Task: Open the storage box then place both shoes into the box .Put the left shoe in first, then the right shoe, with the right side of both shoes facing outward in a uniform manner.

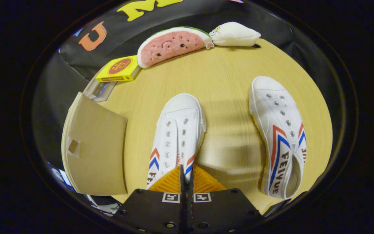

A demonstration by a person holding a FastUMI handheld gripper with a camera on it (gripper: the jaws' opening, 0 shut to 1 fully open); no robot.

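On the wooden table (226,81), fingers pressed together over the heel of the near shoe (177,136) at 6 o'clock, pinching perhaps a sliver of collar, risking a slip on lifting, with second shoe (279,133) at 3 o'clock, open box lid (96,146) at 9.

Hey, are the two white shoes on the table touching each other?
Apart. The gripper view shows bare tabletop between the shoe just ahead of the fingers and the other shoe off to its side.
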